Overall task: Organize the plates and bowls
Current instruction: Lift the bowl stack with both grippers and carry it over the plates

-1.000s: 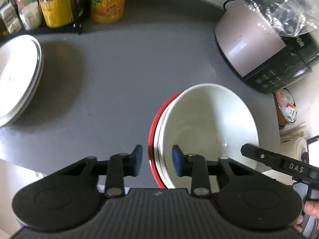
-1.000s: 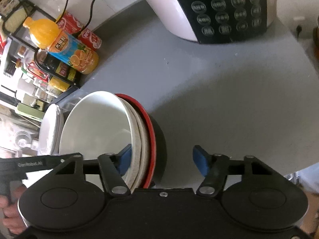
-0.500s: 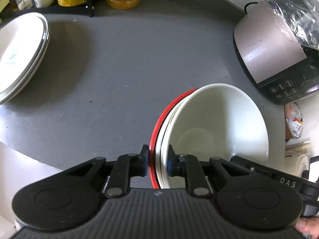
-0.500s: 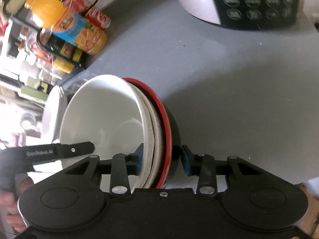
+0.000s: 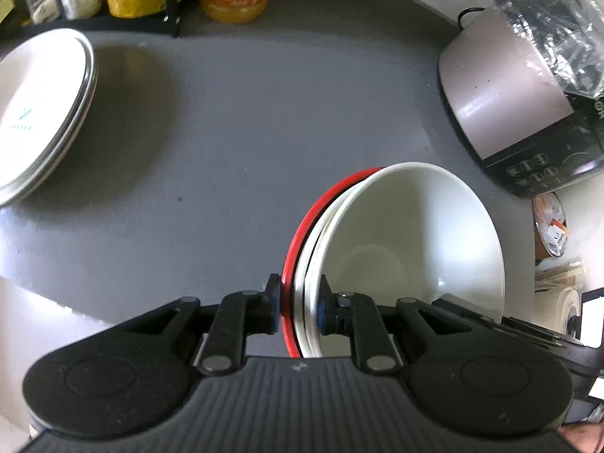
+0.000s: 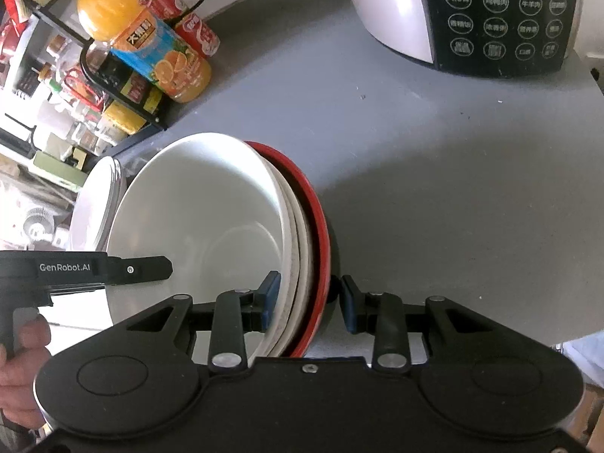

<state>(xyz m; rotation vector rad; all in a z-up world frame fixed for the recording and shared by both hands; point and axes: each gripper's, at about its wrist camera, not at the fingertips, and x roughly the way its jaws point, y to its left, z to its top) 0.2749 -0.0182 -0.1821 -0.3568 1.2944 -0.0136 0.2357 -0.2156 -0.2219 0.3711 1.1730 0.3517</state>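
A stack of bowls, white ones nested in a red-rimmed black bowl (image 5: 407, 241), is gripped from both sides and looks held above the grey counter. My left gripper (image 5: 300, 307) is shut on the stack's left rim. My right gripper (image 6: 307, 298) is shut on the stack (image 6: 211, 219) at its right rim, one finger inside the white bowl, one outside the red bowl. A stack of white plates (image 5: 36, 109) lies at the far left of the counter; it also shows in the right wrist view (image 6: 96, 204).
A rice cooker (image 5: 517, 102) with a plastic bag on top stands at the right, close ahead in the right wrist view (image 6: 472, 15). An orange juice bottle (image 6: 147, 49), cans and a jar rack line the back. Grey counter (image 5: 245, 120) lies between plates and bowls.
Both grippers closed on the bowl stack's opposite rims. The counter and plates now look farther below, as if the stack has risen a little.
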